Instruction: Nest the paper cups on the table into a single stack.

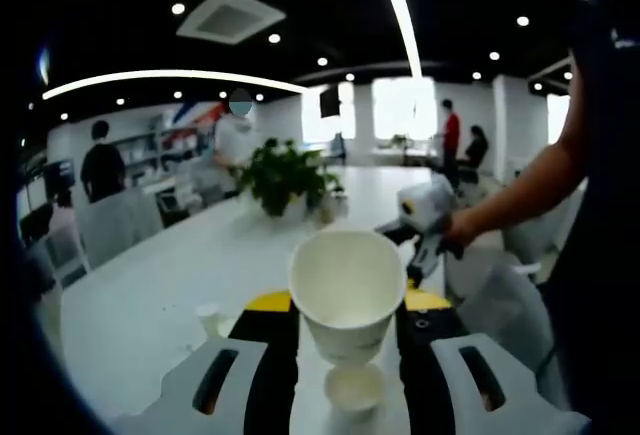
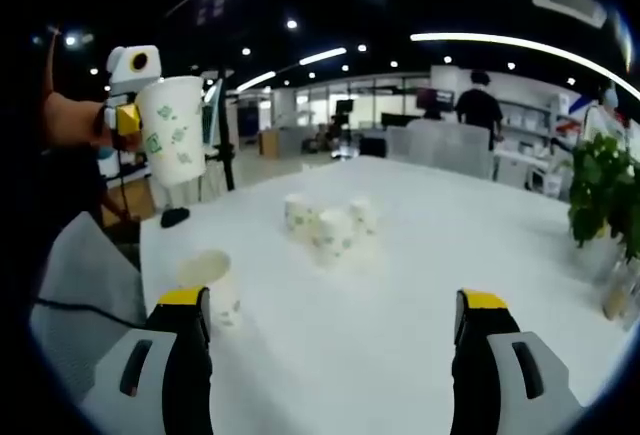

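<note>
My left gripper [image 1: 347, 307] is shut on a white paper cup [image 1: 345, 270], held upright above the white table [image 1: 150, 305]. Another open cup [image 1: 355, 390] stands on the table just beneath it, and a small cup [image 1: 208, 317] sits off to the left. The right gripper view has that held cup [image 2: 175, 140], green-patterned, raised high at the left in the left gripper [image 2: 125, 120]. My right gripper [image 2: 335, 350] is open with nothing between its jaws. One cup [image 2: 215, 290] stands by its left jaw, and three cups [image 2: 325, 225] cluster farther out on the table.
A potted plant [image 1: 285, 180] stands mid-table, also at the right edge as a plant [image 2: 605, 195]. A person's hand holds the right gripper [image 1: 418, 250] beyond the held cup. A grey chair [image 2: 70, 285] sits at the table's near corner. People stand in the background.
</note>
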`<state>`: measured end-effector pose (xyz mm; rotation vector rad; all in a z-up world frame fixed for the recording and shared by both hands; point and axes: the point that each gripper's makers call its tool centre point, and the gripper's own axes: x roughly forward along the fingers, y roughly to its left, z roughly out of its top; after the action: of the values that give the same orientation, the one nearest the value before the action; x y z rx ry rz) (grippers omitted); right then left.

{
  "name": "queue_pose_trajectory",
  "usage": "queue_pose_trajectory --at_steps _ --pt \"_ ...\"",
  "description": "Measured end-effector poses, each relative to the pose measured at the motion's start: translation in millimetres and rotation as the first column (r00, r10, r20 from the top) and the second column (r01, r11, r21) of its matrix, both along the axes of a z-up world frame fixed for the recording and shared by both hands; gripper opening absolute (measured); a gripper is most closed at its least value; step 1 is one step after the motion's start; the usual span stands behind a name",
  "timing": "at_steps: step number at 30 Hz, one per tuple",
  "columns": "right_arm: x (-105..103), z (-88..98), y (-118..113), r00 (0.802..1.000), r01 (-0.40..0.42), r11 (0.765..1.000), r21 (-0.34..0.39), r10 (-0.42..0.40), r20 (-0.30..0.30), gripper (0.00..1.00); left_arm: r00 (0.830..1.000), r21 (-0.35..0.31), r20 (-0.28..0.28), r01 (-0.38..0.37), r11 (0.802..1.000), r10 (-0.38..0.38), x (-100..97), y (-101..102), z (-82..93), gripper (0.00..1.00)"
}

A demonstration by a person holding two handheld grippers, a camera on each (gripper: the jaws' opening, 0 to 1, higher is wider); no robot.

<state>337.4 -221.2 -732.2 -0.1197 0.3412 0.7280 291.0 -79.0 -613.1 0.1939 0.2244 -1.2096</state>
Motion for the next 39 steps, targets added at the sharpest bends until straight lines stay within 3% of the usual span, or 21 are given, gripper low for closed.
queue_pose_trajectory --at_steps 19,39 --pt "0.1 9.8 3.6 1.0 0.01 0.999 0.031 -0.011 0.014 1.0 1.0 0.004 0.026 -0.018 1.0 0.018 2.7 -0.2 -18.9 0.36" --pt "-0.6 13.2 2.2 1.0 0.02 0.999 0.047 -0.021 0.018 1.0 1.0 0.032 -0.001 -0.026 0.999 0.026 2.6 -0.5 -49.0 0.35"
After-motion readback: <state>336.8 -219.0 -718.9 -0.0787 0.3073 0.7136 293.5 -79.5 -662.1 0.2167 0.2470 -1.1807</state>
